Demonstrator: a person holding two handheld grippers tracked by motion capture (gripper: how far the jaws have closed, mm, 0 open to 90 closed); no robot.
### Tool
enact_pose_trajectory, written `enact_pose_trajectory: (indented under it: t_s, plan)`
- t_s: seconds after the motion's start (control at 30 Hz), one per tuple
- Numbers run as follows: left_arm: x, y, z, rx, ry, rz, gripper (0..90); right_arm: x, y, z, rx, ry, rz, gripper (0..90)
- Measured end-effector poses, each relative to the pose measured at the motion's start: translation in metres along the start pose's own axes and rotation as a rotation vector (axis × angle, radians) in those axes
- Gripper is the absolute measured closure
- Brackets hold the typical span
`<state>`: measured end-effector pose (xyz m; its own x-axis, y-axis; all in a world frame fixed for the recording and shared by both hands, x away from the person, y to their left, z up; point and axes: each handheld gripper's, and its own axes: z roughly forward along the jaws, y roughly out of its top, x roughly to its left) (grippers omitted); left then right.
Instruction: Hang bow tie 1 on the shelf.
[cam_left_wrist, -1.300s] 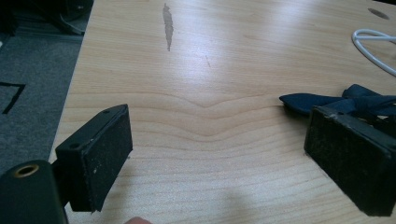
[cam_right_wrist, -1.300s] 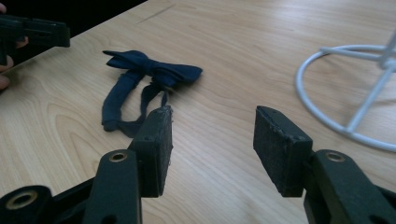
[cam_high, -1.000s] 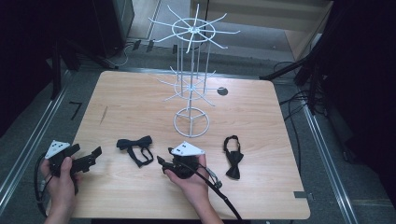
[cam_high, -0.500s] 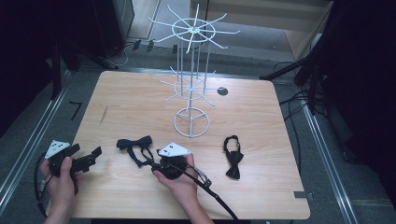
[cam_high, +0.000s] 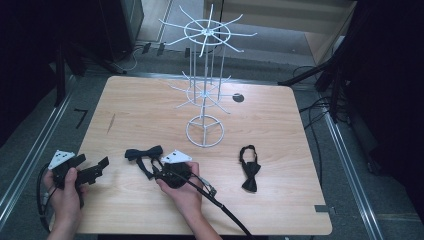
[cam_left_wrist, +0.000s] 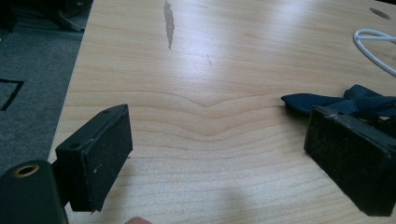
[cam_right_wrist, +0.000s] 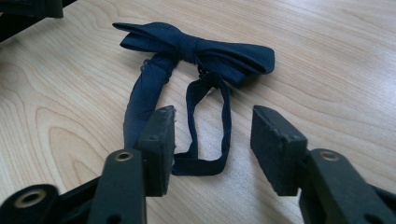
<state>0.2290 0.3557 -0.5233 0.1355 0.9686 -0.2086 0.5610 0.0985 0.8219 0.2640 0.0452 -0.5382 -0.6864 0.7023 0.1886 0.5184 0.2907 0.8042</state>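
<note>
— What is the step now?

— The right gripper comes over the strap loop of the dark bow tie, near the table's front edge, left of the wire stand. Its jaws have just been closing a little; they are half spread, and the strap lies between them, not pinched.

— And next?

— I think lower and squeeze the strap. The bow's long axis lies crosswise, the loop pointing toward the person. The left gripper waits, wide apart, holding nothing.

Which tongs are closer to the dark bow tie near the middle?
Right. The right tongs sit open over the dark bow tie strap, not pinching it. The left tongs wait open, off to its side.
</note>
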Motion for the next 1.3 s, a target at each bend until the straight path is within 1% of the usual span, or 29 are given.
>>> enact_pose_trajectory:
  t_s: [0.03,0.1,0.17,0.2,0.23,0.3,0.33,0.37,0.4,0.43,0.5,0.53,0.6,0.63,0.73,0.77,0.8,0.83,0.87,0.9,0.93,0.97,1.0,1.07,1.13,1.17,1.2,1.23,1.3]
  plan:
    - [0.000,0.000,0.000,0.000,0.000,0.000,8.3,0.000,0.000,0.000,0.000,0.000,0.000,53.9]
    - [0.000,0.000,0.000,-0.001,0.001,-0.001,8.2,0.000,0.000,0.000,0.011,-0.013,-0.009,60.4]
    - [0.000,0.000,0.000,-0.001,0.001,-0.002,8.2,-0.002,0.000,0.000,0.030,-0.022,-0.007,66.5]
    - [0.000,0.000,0.000,-0.002,0.002,-0.002,8.2,-0.004,-0.001,0.000,0.043,-0.037,-0.020,71.1]
    - [0.000,0.000,0.000,-0.002,0.002,-0.002,8.2,-0.004,-0.001,0.000,0.043,-0.037,-0.020,71.1]
    - [0.000,0.000,0.000,-0.001,0.002,-0.001,8.2,-0.006,-0.001,-0.001,0.048,-0.059,-0.046,78.1]
    - [0.000,0.000,0.000,-0.001,0.002,-0.002,8.3,-0.007,-0.002,-0.003,0.052,-0.071,-0.065,85.5]
    - [0.000,0.000,0.000,-0.001,0.002,-0.002,8.2,-0.007,-0.002,-0.003,0.052,-0.071,-0.065,85.5]
    - [0.000,0.000,0.000,-0.001,0.002,-0.002,8.2,-0.009,-0.003,-0.005,0.054,-0.074,-0.071,89.9]
    - [0.000,0.000,0.000,-0.002,0.002,-0.001,8.2,-0.009,-0.003,-0.005,0.054,-0.074,-0.071,89.9]
    - [0.000,0.000,0.000,-0.001,0.002,-0.002,8.2,-0.011,-0.004,-0.008,0.044,-0.092,-0.071,90.0]
    - [0.000,0.000,0.000,0.000,0.001,-0.002,8.2,-0.013,-0.005,-0.012,0.014,-0.110,-0.087,90.0]
    - [0.000,0.000,0.000,0.001,0.001,-0.001,8.3,-0.014,-0.006,-0.016,-0.016,-0.123,-0.091,90.0]
    - [0.000,0.000,0.000,0.001,0.001,-0.001,8.3,-0.014,-0.006,-0.016,-0.016,-0.123,-0.091,90.0]
    - [0.000,0.000,0.000,0.001,0.001,-0.002,8.2,-0.015,-0.004,-0.024,-0.068,-0.139,-0.104,90.0]
    - [0.000,0.000,0.000,0.001,0.001,-0.002,8.3,-0.016,-0.001,-0.031,-0.108,-0.145,-0.115,90.0]
    - [0.000,0.000,0.000,0.001,0.001,-0.002,8.3,-0.016,-0.001,-0.031,-0.108,-0.145,-0.115,90.0]
    - [0.000,0.000,0.000,0.001,0.001,-0.002,8.3,-0.016,0.001,-0.035,-0.128,-0.147,-0.123,90.0]
    - [0.000,0.000,0.000,0.001,0.001,-0.002,8.3,-0.017,0.005,-0.043,-0.169,-0.163,-0.139,90.0]
    - [0.000,0.000,0.000,0.001,0.002,-0.001,8.3,-0.017,0.007,-0.046,-0.187,-0.168,-0.145,90.0]
    - [0.000,0.000,0.000,0.001,0.002,-0.001,8.3,-0.017,0.007,-0.046,-0.187,-0.168,-0.145,90.0]
    - [0.000,0.000,0.000,0.000,0.001,-0.001,8.3,-0.018,0.011,-0.053,-0.217,-0.179,-0.162,90.0]
    - [0.000,0.000,0.000,0.000,0.001,-0.001,8.2,-0.018,0.011,-0.053,-0.217,-0.179,-0.162,90.0]
    - [0.000,0.000,0.000,0.001,0.001,-0.001,8.2,-0.021,0.015,-0.063,-0.255,-0.189,-0.170,90.0]
    - [0.000,0.000,0.000,0.001,0.001,-0.002,8.3,-0.022,0.016,-0.066,-0.265,-0.194,-0.176,90.0]
    - [0.000,0.000,0.000,0.002,0.002,-0.001,8.3,-0.023,0.018,-0.069,-0.276,-0.200,-0.180,90.0]
    - [0.000,0.000,0.000,0.002,0.001,-0.001,8.2,-0.024,0.020,-0.076,-0.297,-0.215,-0.185,90.0]
    - [0.000,0.000,0.000,0.002,0.001,-0.001,8.2,-0.025,0.021,-0.078,-0.307,-0.219,-0.193,90.0]
    - [0.000,0.000,0.000,0.001,0.001,-0.001,8.3,-0.025,0.022,-0.081,-0.312,-0.222,-0.194,90.0]
